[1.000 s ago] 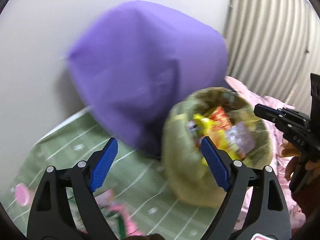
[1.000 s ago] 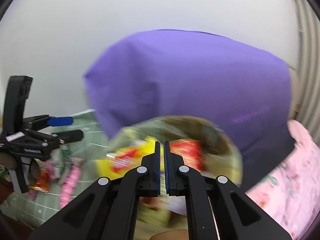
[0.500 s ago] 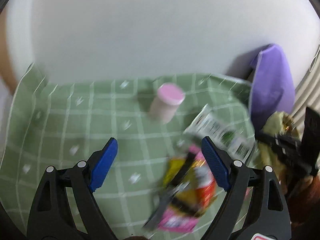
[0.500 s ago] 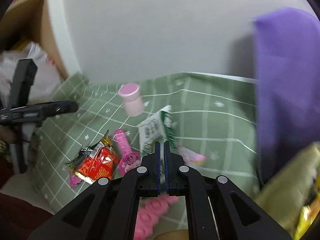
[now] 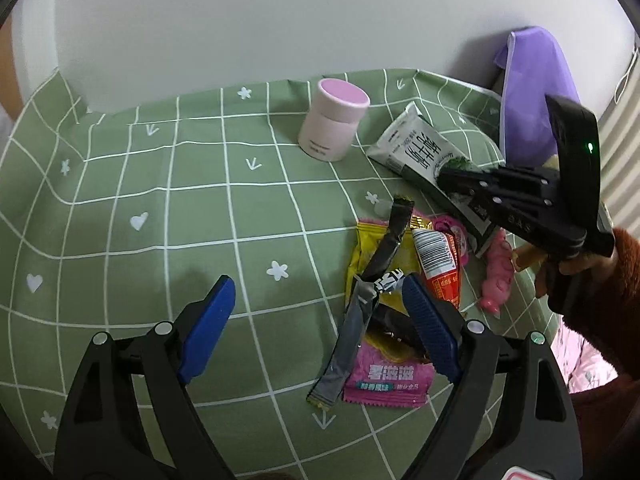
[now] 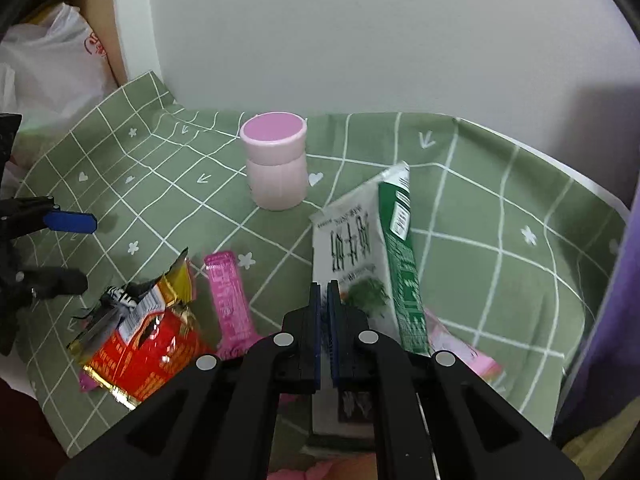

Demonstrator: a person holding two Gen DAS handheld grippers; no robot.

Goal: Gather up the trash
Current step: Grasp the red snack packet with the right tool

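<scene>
L gripper (image 5: 316, 320) jaws wide apart over wrappers (image 5: 400, 280) on cloth (image 5: 160, 200), prob lining up a pick. R gripper (image 6: 324, 300) together, empty, above carton (image 6: 360, 248).

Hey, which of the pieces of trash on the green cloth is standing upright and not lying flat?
The pink lidded jar near the wall. It alone stands upright; the milk carton and the snack wrappers all lie flat on the cloth.
</scene>
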